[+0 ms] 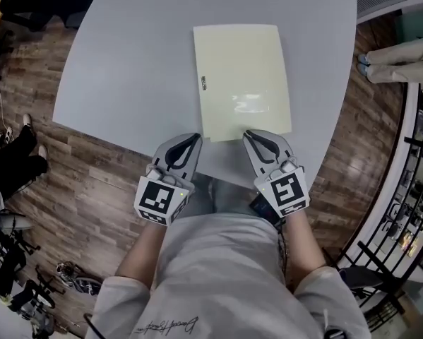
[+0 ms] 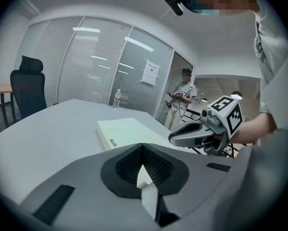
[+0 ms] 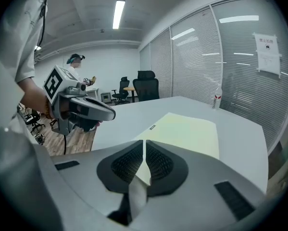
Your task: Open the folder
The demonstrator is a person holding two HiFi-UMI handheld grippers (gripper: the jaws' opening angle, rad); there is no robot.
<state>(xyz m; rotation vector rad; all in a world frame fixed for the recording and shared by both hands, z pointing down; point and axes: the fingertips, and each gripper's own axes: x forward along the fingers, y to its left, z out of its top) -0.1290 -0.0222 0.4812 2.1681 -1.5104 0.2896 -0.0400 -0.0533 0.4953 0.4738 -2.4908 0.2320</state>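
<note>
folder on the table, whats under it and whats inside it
The pale yellow folder lies flat and closed on the grey table. Only tabletop shows around its edges. The closed cover hides anything inside and anything beneath it.

Left tool (image 1: 194, 138) closed; right tool (image 1: 247, 134) closed; both angled downward.

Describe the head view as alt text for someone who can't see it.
A closed, glossy pale yellow folder lies flat on a grey table. Near its closest edge, the person's left gripper and right gripper point toward it with jaws together.
</note>
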